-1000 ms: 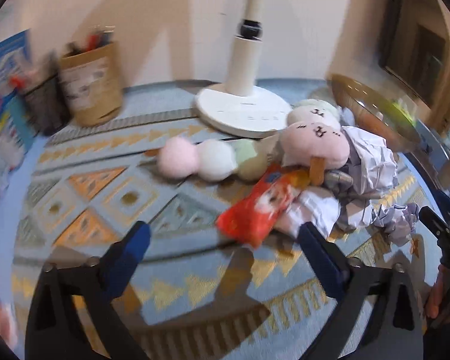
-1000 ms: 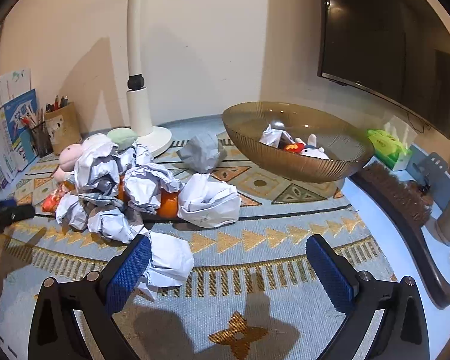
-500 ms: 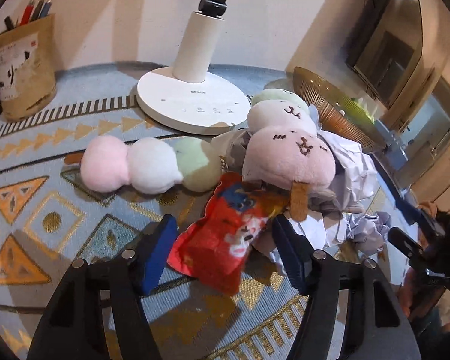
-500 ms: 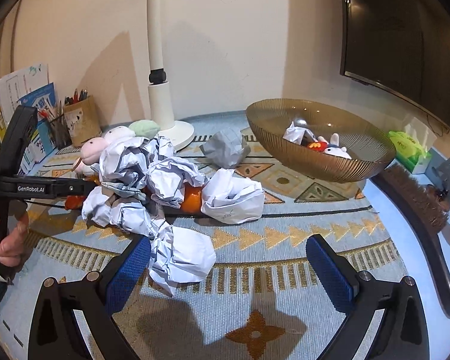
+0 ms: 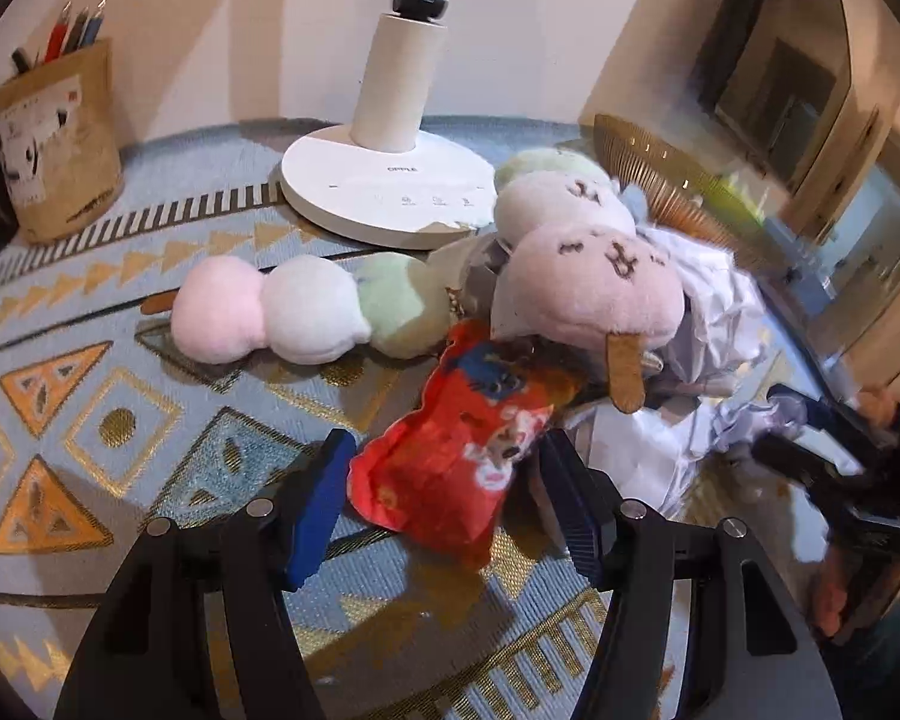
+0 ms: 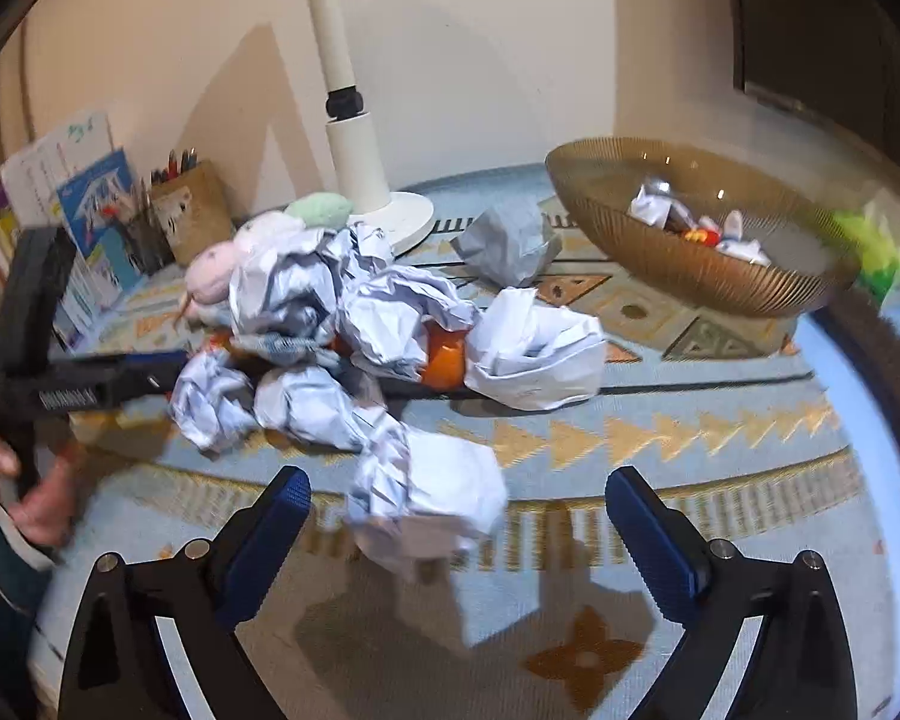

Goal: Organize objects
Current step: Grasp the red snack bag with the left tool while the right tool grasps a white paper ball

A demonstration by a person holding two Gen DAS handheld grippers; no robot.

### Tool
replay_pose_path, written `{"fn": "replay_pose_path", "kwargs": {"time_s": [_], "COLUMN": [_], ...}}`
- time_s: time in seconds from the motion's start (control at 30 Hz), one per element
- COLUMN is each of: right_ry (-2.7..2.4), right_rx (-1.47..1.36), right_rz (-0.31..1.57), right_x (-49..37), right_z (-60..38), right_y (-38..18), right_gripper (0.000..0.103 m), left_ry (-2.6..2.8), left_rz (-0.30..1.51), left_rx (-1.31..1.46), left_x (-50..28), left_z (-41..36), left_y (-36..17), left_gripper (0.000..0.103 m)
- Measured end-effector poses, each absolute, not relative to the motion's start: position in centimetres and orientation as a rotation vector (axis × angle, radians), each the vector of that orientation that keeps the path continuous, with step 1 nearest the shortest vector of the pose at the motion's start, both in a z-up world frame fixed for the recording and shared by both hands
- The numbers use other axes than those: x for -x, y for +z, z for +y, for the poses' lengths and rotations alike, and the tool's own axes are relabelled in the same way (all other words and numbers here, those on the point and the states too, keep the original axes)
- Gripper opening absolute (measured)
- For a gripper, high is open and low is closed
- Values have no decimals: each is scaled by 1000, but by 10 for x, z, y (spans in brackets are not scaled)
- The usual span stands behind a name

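Now reaching for the red snack bag – left tongs apart around it.
Lying flat on the tabletop beside the soft toys; right tongs apart near crumpled paper – bowl waiting behind.

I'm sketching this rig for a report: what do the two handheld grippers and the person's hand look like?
Both the left gripper and right gripper have black angular frames with silver screws and blue ribbed finger pads. From the right wrist view, the left gripper's black body carries white lettering, too blurred to read. The bare hand holding it shows a dark sleeve with a light cuff.
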State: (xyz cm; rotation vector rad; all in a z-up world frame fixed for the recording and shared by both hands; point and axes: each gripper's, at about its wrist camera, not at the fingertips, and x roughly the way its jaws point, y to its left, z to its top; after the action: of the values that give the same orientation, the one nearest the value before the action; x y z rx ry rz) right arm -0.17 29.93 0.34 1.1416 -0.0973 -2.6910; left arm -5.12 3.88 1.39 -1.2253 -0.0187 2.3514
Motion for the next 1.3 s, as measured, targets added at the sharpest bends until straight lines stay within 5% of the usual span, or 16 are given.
{"fn": "replay_pose_path", "kwargs": {"time_s": [0.07, 0.13, 0.3, 0.53, 0.93, 0.97, 1.03, 1.1, 1.2, 1.3], "right_ry": [-2729, -2739, -2775, -2737, -2679, -2668, -2650, -2645, -2641, -2608], "right_rx": [-1164, -1170, -1081, -1034, -1198, -1205, -1196, -1190, -1198, -1214], "right_rz": [-22, 44, 106, -135, -45, -66, -118, -139, -166, -188], "right_x": [5, 5, -5, -20, -54, -55, -60, -64, -65, -64], "right_z": [293, 288, 283, 310, 291, 294, 301, 306, 310, 305], "right_y": [-1, -3, 4, 16, 1, 2, 4, 6, 6, 4], "right_gripper": [65, 48, 47, 47, 50, 57, 69, 74, 85, 86], "left_ry": [2386, 2412, 2446, 2480, 2500, 2487, 2445, 2452, 2463, 2473], "left_rz": [76, 77, -115, -284, -124, -104, -95, -90, -44, -44], "left_rx": [1214, 1214, 1195, 1213, 1316, 1319, 1317, 1299, 1278, 1290], "left_x": [47, 47, 37, -30, -50, -51, -50, -49, -45, -41], "left_z": [45, 42, 6, -21, -2, -2, 2, 8, 19, 22], "left_y": [15, 16, 37, 28, 16, 16, 15, 17, 17, 13], "left_gripper": [44, 31, 30, 29, 43, 46, 82, 92, 90, 72]}}
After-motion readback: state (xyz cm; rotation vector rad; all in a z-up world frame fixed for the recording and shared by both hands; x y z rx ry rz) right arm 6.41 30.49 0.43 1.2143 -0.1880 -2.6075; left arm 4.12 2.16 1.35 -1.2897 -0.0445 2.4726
